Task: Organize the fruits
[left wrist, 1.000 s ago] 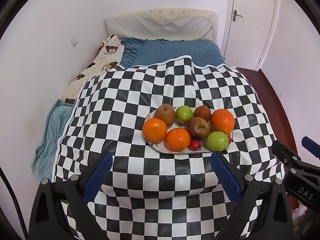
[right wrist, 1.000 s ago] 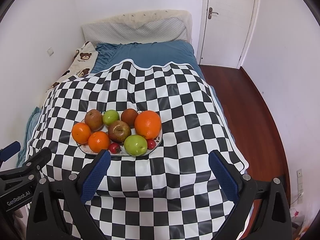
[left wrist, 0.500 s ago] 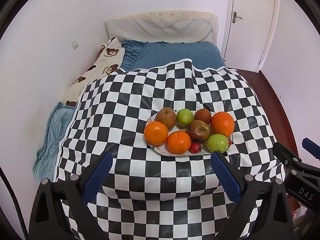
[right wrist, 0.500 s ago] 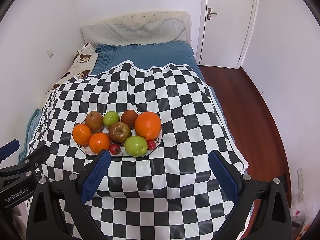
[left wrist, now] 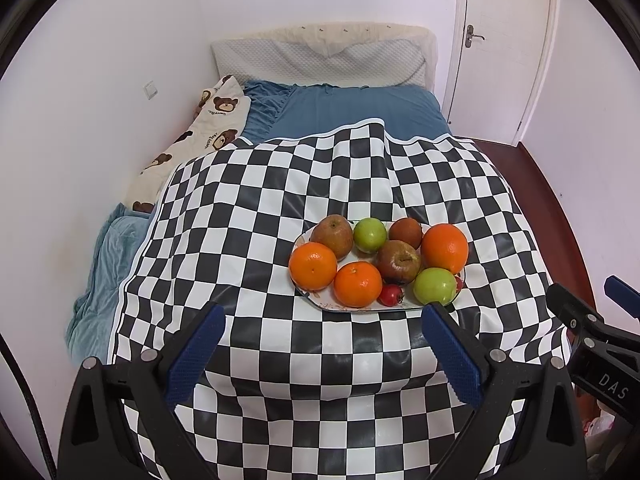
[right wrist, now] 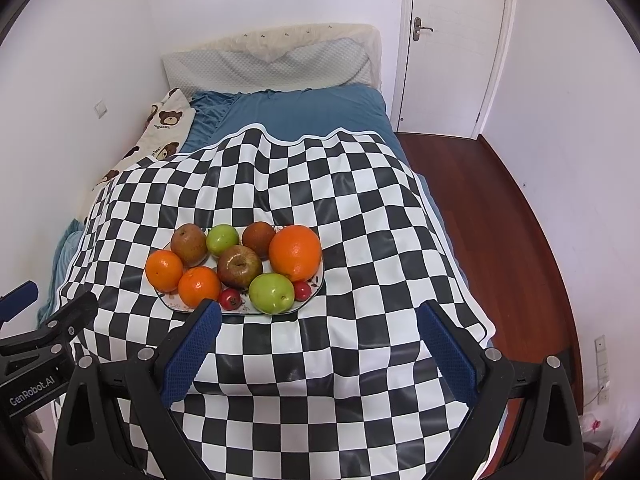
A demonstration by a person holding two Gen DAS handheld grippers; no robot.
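A white plate (left wrist: 320,303) (right wrist: 312,286) sits on a black-and-white checkered cloth (left wrist: 248,208) (right wrist: 360,208) on a bed. It holds three oranges, the largest (left wrist: 445,248) (right wrist: 295,253) at the right, two green apples (left wrist: 434,286) (right wrist: 272,293), brownish apples and pears (left wrist: 399,261) (right wrist: 239,266), and small red fruits (left wrist: 391,295) (right wrist: 230,299). My left gripper (left wrist: 322,354) is open and empty, short of the plate. My right gripper (right wrist: 318,350) is open and empty, near and to the right of the plate.
The bed has a blue sheet (left wrist: 360,112), a grey pillow (left wrist: 320,60) and a bear-print blanket (left wrist: 192,140) against the left wall. A white door (right wrist: 452,40) and a dark wood floor (right wrist: 480,208) lie to the right.
Both grippers have drawn back and up a little, so the plate sits lower in both views. Both stay open and empty. The fruits have not moved.
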